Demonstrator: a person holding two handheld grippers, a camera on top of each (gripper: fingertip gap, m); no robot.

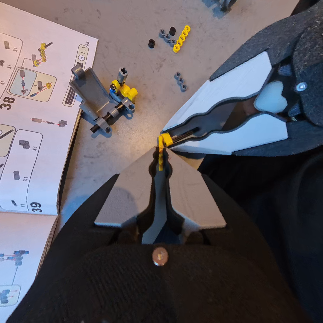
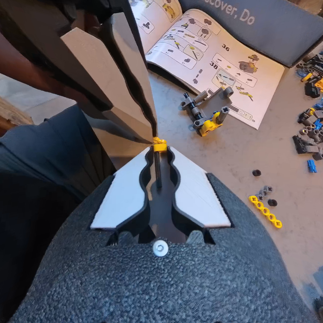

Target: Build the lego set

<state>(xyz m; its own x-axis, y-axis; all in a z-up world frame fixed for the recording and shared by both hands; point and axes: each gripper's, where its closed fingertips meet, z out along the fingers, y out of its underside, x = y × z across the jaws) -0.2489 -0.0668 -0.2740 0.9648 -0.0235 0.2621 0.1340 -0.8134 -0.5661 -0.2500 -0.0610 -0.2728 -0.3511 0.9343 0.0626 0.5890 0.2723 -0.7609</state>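
Note:
My left gripper (image 1: 160,150) is shut on a thin yellow beam (image 1: 160,161) that stands edge-on between its fingertips. My right gripper (image 2: 159,147) is shut on a small yellow connector (image 2: 160,147) with a black axle (image 2: 158,171) running back between its fingers. The two grippers meet tip to tip above the table, and the yellow beam (image 2: 158,140) touches the connector (image 1: 167,139). The right gripper (image 1: 165,139) comes in from the right in the left wrist view. The left gripper (image 2: 154,139) comes down from the upper left in the right wrist view.
A grey and yellow sub-assembly (image 1: 103,101) (image 2: 208,111) lies by the open instruction booklet (image 1: 35,122) (image 2: 218,61). A yellow five-hole beam (image 1: 181,38), small grey beams (image 1: 180,81) and black bushes (image 1: 151,43) lie loose. A pile of parts (image 2: 311,136) sits far right.

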